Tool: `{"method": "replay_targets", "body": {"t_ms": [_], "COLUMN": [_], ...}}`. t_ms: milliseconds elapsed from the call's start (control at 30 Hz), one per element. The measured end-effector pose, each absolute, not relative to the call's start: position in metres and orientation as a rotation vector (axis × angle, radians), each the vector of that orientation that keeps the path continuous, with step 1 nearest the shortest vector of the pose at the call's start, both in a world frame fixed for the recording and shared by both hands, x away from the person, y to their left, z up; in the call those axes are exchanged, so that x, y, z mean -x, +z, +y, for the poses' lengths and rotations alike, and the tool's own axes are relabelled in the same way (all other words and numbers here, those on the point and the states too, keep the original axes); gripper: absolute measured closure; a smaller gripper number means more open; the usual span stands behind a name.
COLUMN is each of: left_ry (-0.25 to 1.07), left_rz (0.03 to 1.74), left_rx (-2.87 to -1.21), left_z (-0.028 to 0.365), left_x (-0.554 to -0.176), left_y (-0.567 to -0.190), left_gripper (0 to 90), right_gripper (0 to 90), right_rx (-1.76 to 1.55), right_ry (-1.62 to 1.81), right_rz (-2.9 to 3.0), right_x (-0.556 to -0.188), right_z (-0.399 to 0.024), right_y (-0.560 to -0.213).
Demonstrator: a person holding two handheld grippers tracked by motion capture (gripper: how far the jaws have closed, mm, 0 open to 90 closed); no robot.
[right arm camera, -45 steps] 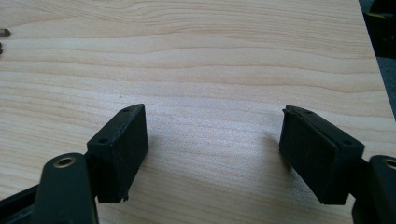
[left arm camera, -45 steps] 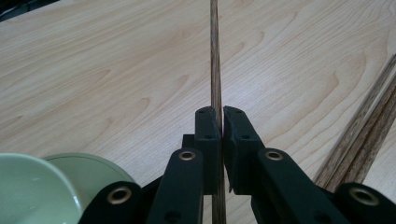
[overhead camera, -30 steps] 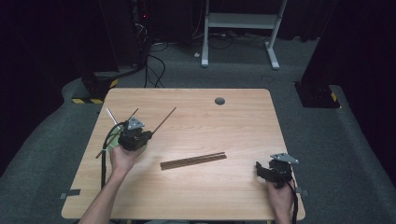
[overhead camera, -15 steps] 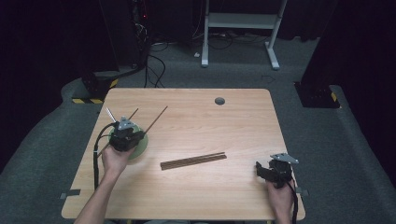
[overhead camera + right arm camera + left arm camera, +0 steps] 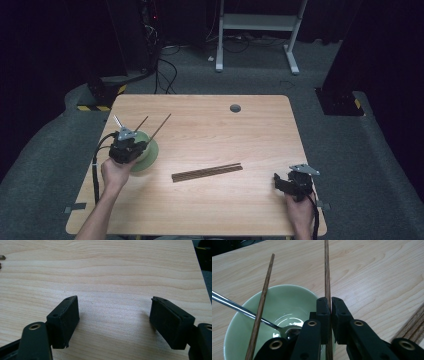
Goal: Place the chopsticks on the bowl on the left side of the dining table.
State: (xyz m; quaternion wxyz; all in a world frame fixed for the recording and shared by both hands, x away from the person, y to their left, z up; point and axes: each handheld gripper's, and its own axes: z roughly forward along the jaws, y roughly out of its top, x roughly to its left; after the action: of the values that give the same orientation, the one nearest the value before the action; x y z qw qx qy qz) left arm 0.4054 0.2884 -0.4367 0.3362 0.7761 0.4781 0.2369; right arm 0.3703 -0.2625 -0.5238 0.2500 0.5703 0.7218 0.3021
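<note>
My left gripper [image 5: 134, 143] [image 5: 331, 303] is shut on a brown chopstick [image 5: 161, 126] [image 5: 327, 275], which sticks up and away past the jaws over a pale green bowl [image 5: 149, 154] [image 5: 287, 300]. A second chopstick [image 5: 141, 123] [image 5: 263, 302] leans in the bowl beside a metal spoon [image 5: 117, 121] [image 5: 242, 310]. Several more chopsticks [image 5: 207, 172] [image 5: 414, 325] lie side by side mid-table. My right gripper [image 5: 286, 181] [image 5: 113, 312] rests low over the table's front right, open, with bare wood between its jaws.
The wooden table [image 5: 210, 125] has a round grommet hole [image 5: 235, 108] near its far edge. The chopstick ends [image 5: 2, 257] show at the top left of the right gripper view. Dark floor, cables and a white stand [image 5: 255, 30] lie beyond the table.
My left gripper has moved left with the chopstick, so more of the green bowl shows to its right. The right gripper has stayed where it was.
</note>
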Motion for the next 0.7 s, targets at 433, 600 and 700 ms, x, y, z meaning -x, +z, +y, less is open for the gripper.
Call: {"method": "replay_targets", "body": {"t_ms": [433, 600, 700], "left_ry": [0.650, 0.658, 0.652], "left_rz": [1.293, 1.316, 1.326], "left_rx": [-2.047, -2.039, -2.045], "left_z": [0.301, 0.308, 0.310], "left_x": [-0.403, -0.402, -0.402], "left_y": [-0.440, -0.442, -0.444], "left_gripper": [84.4, 84.5, 84.4], "right_gripper": [23.5, 23.5, 23.5], "right_rx": [-1.554, -1.554, -1.553], "right_ry": [0.823, 0.823, 0.823], "right_rz": [1.964, 1.965, 1.964], "right_x": [-0.370, -0.370, -0.370], "right_z": [-0.262, -0.262, -0.262], "right_y": [-0.524, -0.524, -0.524]}}
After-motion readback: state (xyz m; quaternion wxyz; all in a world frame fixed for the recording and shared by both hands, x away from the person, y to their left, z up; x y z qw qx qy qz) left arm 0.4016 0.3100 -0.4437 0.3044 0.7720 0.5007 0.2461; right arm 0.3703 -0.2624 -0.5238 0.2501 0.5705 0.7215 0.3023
